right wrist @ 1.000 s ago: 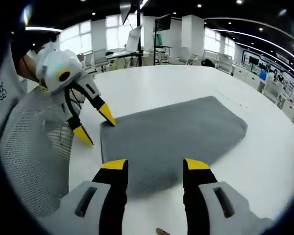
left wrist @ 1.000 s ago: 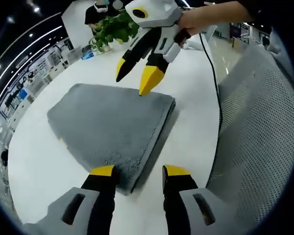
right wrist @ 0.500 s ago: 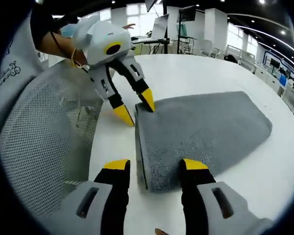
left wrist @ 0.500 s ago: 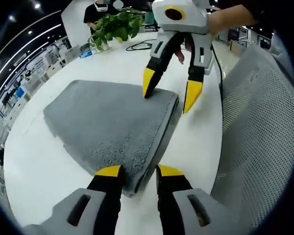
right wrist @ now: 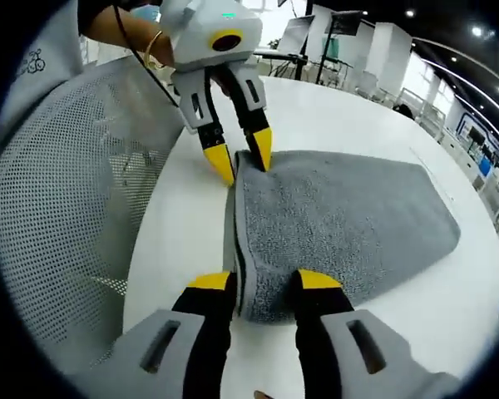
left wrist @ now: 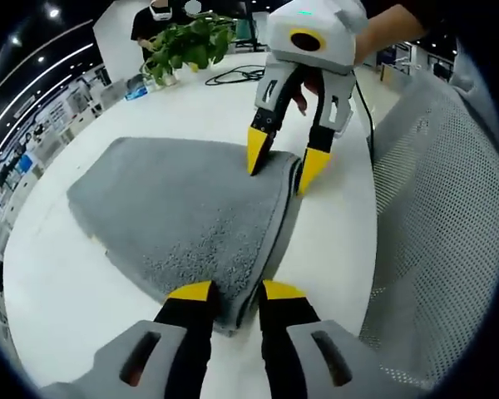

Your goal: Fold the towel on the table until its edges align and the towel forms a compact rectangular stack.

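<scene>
White table [left wrist: 333, 249]: folded grey towel [left wrist: 183, 208]; left gripper [left wrist: 233, 293], right gripper [right wrist: 264, 283] fingers each pinch its corner, contact partly hidden.

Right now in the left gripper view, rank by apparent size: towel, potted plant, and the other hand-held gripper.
1. Towel, largest by far.
2. Right hand-held gripper.
3. Potted plant, smallest, though it sits farther from the camera, so its true size against the gripper's is unsure.
</scene>
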### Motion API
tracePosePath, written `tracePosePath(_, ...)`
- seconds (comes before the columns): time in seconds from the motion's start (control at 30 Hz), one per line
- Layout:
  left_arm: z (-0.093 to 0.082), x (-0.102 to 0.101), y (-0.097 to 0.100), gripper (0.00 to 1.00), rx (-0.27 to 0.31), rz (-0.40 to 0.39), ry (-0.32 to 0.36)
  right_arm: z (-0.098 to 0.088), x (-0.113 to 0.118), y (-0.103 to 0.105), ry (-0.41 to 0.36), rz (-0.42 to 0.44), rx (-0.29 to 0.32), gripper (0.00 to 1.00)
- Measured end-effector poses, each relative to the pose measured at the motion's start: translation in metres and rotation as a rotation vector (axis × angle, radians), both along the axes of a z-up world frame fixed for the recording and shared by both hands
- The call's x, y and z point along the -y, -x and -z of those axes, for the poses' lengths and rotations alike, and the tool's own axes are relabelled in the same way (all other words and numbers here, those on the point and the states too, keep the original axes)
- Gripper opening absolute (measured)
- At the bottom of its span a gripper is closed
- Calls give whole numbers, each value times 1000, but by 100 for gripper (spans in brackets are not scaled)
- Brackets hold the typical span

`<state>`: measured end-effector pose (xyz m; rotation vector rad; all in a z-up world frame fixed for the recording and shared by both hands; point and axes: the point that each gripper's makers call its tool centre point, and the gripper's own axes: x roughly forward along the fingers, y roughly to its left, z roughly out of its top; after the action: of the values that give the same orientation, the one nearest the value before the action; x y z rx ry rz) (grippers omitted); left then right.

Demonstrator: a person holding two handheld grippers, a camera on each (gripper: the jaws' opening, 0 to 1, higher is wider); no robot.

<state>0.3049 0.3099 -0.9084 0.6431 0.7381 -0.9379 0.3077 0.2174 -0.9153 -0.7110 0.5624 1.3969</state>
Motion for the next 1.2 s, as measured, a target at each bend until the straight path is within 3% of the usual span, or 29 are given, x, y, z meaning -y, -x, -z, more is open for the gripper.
tracePosePath(0.23, 1, 0, -3, 12, 2, 26, -41, -2, 1, -4, -7, 30, 1, 20)
tracePosePath(0.63, 3, 0, -4, 8, 3, -31, -15, 0, 1, -7, -27, 95, -2, 11)
tracePosePath(0.77, 4, 1, 5, 8, -10, -33, -5, 0, 3, 3, -45, 106, -12, 10)
tracePosePath(0.87, 4, 3, 22, 8, -62, -18, 5, 0, 4, 14, -61, 105, -32, 10)
tracePosePath(1.03, 5, 6, 40, 8, -95, -1, 2, 1, 4, 32, -66, 106, -50, 10)
tracePosePath(1.2, 6, 10, 62, 8, -121, 77, -88, 1, 4, 57, -63, 78, -51, 9)
